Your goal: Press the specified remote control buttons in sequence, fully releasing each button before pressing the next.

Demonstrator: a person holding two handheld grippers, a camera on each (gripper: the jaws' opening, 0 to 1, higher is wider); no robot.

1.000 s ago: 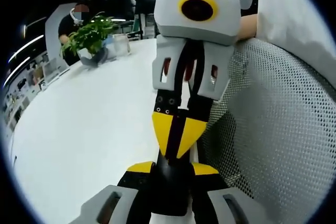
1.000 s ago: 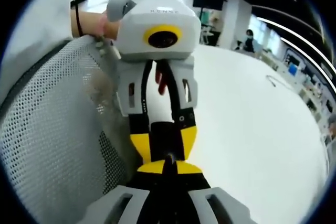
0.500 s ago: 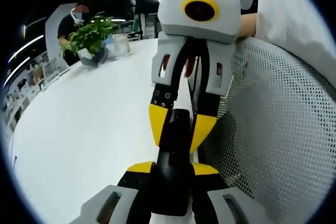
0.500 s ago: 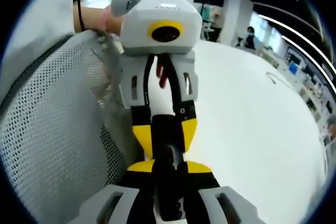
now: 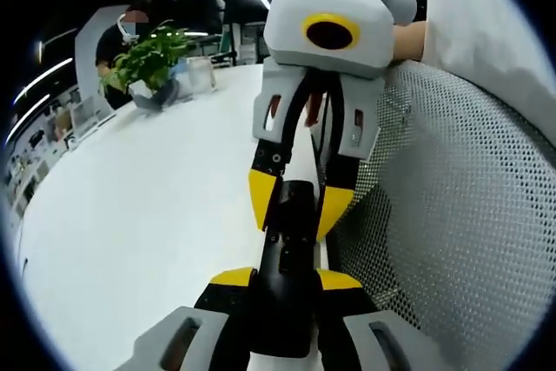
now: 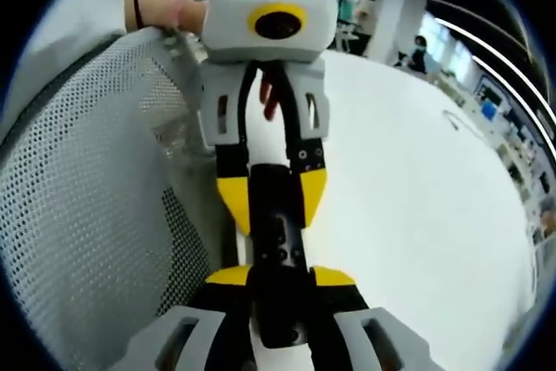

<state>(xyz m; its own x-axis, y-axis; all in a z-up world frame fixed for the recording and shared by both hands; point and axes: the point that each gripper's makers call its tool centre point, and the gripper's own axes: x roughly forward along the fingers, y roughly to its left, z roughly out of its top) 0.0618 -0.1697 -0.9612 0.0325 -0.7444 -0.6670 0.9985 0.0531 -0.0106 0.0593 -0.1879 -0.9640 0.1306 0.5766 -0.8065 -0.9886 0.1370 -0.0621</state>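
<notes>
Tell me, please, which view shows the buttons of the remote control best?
The right gripper view: the remote control faces the camera there, and small buttons show along its dark face between both grippers' jaws. In the left gripper view the remote control is also held end to end, but its buttons are harder to tell.

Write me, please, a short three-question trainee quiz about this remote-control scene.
1. True or false: the remote control lies flat on the white table.
2. What stands far off on the table in the left gripper view? A: potted plant. B: kettle. C: lamp.
3. In that view, which gripper's jaws flank the remote control's far end?
Key: 1 false, it is held off the table between the jaws of the left gripper. 2 A. 3 the right gripper.
</notes>
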